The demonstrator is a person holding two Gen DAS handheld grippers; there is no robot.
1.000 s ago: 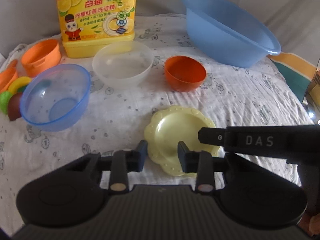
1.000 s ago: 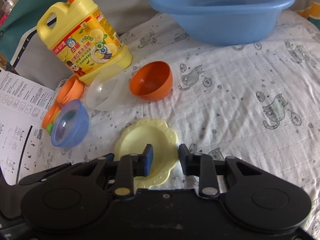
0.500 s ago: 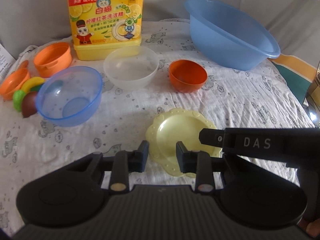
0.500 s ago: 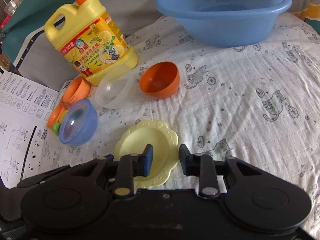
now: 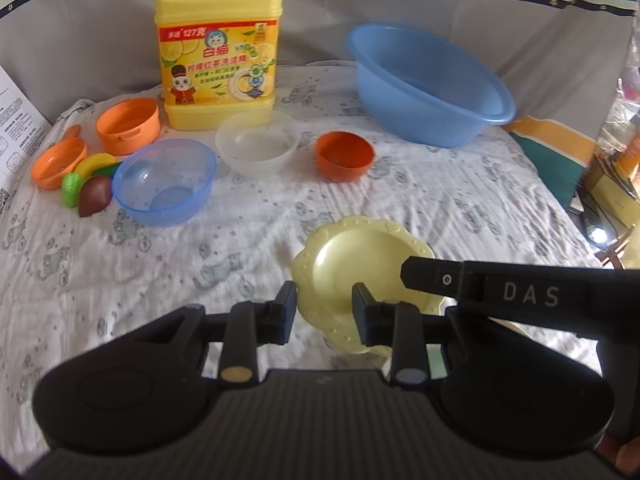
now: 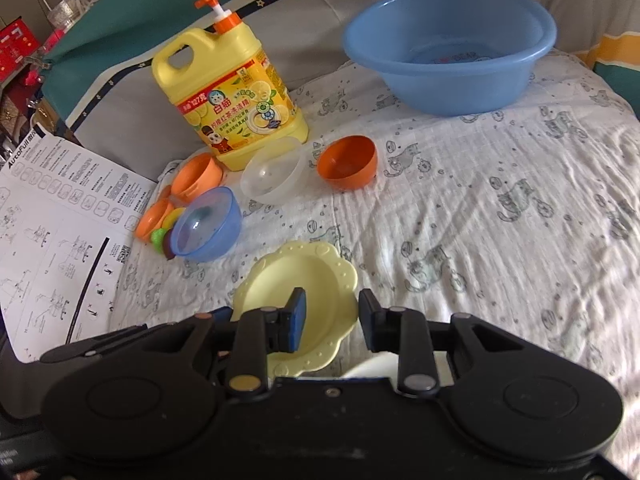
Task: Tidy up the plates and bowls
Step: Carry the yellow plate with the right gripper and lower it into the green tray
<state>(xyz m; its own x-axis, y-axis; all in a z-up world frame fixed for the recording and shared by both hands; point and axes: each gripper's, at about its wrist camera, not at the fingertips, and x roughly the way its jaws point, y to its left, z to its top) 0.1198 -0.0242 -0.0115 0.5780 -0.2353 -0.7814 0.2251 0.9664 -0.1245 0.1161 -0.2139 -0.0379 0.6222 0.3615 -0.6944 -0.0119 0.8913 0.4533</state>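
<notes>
Lying flat on a cat-print cloth (image 5: 240, 248), the pale yellow plate (image 5: 360, 256) with its scalloped rim sits nearest both cameras. The left tongs (image 5: 325, 312) hang just over its near edge, jaws a little apart with nothing between them; the plate shows through the gap but neither pad presses on it. The right tongs (image 6: 331, 320) hover over the same plate from the other side, jaws likewise a little apart and empty, and their black body reaches into the left view.

Farther back stand three small bowls in a loose row: a see-through blue bowl (image 5: 164, 182), a clear bowl (image 5: 258, 144) and an orange bowl (image 5: 345, 156), each apart from the plate. A large blue basin (image 5: 428, 84) sits behind the orange bowl. A yellow detergent jug (image 5: 218, 48) with an orange pump stands upright behind the clear bowl. Left of the blue bowl lie two orange cups (image 5: 128, 126) and some toy fruit (image 5: 90, 188), beside a printed instruction sheet (image 6: 52, 232)
</notes>
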